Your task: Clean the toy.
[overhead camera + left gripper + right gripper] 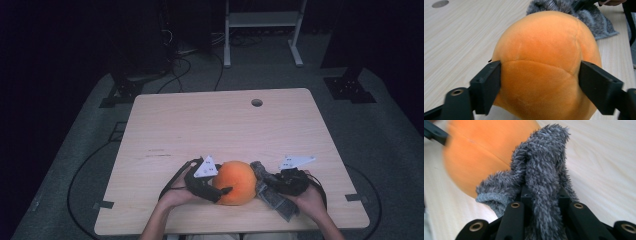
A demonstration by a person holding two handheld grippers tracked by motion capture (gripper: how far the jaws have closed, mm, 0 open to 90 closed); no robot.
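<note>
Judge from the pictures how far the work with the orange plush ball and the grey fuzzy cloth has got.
Done: both things are gripped. The left hand-held gripper has its jaws against the sides of the orange plush ball, which sits on the table. The right hand-held gripper is shut on the grey fuzzy cloth. In hand: the cloth is held up against the ball. Left: probably wiping or covering the ball; the cloth reaches just one side so far.

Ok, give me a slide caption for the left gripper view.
Left gripper jaws flank an orange plush ball on the wooden table; grey fuzzy cloth lies behind.
</note>
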